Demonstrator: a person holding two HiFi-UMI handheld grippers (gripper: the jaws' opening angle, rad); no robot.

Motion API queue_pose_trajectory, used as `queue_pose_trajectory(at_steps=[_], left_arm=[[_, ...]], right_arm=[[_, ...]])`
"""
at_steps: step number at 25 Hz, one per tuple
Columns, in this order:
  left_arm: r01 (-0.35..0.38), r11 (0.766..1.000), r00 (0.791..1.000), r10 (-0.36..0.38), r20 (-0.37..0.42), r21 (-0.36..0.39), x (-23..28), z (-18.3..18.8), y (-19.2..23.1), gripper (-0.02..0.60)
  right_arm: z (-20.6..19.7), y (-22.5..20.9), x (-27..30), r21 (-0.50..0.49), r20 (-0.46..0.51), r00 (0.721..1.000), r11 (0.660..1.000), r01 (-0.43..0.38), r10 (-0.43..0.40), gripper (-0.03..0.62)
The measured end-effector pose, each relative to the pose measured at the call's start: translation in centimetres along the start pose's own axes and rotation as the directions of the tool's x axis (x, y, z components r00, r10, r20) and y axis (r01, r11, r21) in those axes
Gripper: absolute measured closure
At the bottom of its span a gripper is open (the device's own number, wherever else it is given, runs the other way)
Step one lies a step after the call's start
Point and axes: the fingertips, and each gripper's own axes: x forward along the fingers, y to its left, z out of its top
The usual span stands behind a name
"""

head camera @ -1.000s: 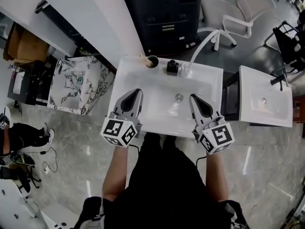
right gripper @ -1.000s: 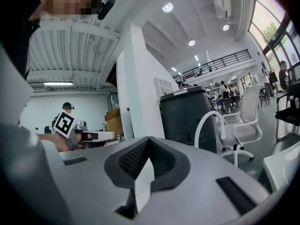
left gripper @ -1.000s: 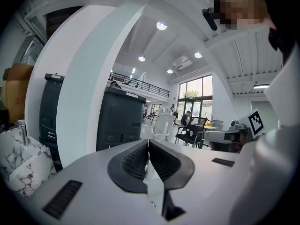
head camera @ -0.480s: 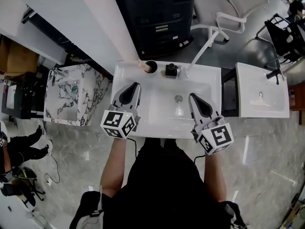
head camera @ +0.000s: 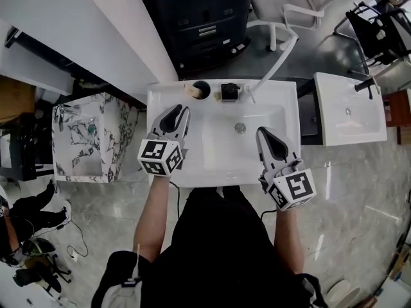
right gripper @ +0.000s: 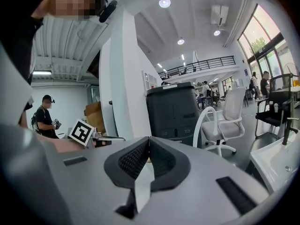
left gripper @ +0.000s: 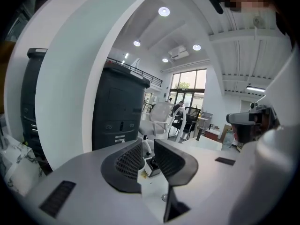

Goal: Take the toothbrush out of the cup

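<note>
A dark cup (head camera: 201, 90) stands on the back left rim of the white sink (head camera: 221, 165), with a pale toothbrush (head camera: 191, 90) leaning out of it to the left. My left gripper (head camera: 180, 110) hovers over the sink's left edge, just short of the cup and pointing at it. Its jaws are opening, with a narrow gap and nothing between them. In the left gripper view (left gripper: 148, 147) a small black-topped box shows through the gap; the cup is hidden. My right gripper (head camera: 262, 133) is over the sink's right side, shut and empty (right gripper: 149, 141).
A small black box (head camera: 230, 92) and a white arched faucet (head camera: 277, 53) stand on the sink's back rim; the drain (head camera: 240, 128) lies mid-basin. A second white basin (head camera: 350, 111) is at right, a marble-patterned unit (head camera: 90, 133) at left, and a dark cabinet (head camera: 192, 18) behind.
My left gripper has moved forward toward the cup and its jaws have parted from shut. The right gripper has shifted only slightly and stays shut.
</note>
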Motion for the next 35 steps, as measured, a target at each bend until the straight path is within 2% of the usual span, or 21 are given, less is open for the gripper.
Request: queue_pose_trajectory(at_steps=[6, 12, 29, 35], left_arm=[[0.031, 1.000, 0.997, -0.031, -0.067, -0.007, 2.9, -2.6, 2.4, 0.469], [0.041, 0.999, 0.991, -0.043, -0.124, -0.020, 5.5, -4.6, 3.8, 0.410], [0.075, 0.997, 0.982, -0.080, -0.172, -0.034, 9.6, -5.5, 5.2, 0.410], [0.066, 0.997, 0.983, -0.071, -0.169, -0.037, 10.0, -5.3, 5.5, 0.448]], right_arm=[[-0.8, -0.2, 0.6, 0.011, -0.032, 0.997, 0.997, 0.070, -0.070, 0.563], [-1.7, -0.8, 0.8, 0.029, -0.067, 0.990, 0.991, 0.128, -0.126, 0.563], [-3.1, -0.4, 2.0, 0.055, -0.105, 0.980, 0.983, 0.178, -0.171, 0.563], [-2.7, -0.7, 2.3, 0.047, -0.105, 0.979, 0.982, 0.182, -0.176, 0.563]])
